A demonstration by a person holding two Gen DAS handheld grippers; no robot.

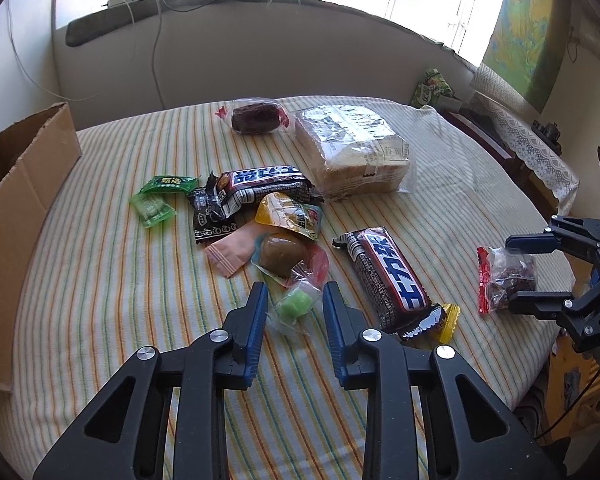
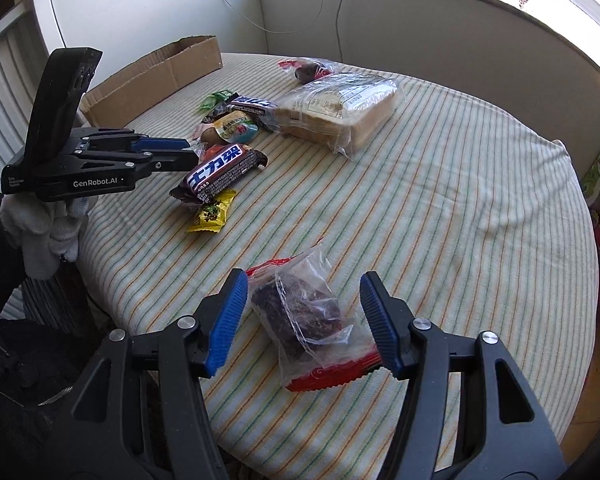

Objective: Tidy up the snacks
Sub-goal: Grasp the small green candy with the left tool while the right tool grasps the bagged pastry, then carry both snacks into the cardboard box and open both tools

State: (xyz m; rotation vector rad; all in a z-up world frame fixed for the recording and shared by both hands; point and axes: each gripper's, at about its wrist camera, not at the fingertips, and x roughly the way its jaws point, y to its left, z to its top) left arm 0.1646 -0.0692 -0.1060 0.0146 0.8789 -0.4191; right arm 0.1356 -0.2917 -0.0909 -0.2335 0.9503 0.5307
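My left gripper (image 1: 294,302) hangs low over the striped bench (image 1: 100,280), jaws moderately apart, with a small green candy (image 1: 296,306) in clear wrap lying between the fingers; I cannot tell whether the pads touch it. Just beyond it sits the crowded pile: a brown sweet (image 1: 278,254), a pink sachet (image 1: 230,252), a yellow pouch (image 1: 288,214) and a dark chocolate bar (image 1: 256,184), with green packets (image 1: 158,200) to the far left. A second chocolate bar (image 1: 392,280) lies close on the right, a yellow candy (image 1: 450,320) at its near end. My right gripper (image 2: 300,314) is spread wide around a dark cake in a red-edged bag (image 2: 308,320), pads apart from it. The bread loaf (image 1: 352,152) and another dark cake (image 1: 256,118) lie far back; the cardboard box (image 1: 16,208) stands at the left edge.
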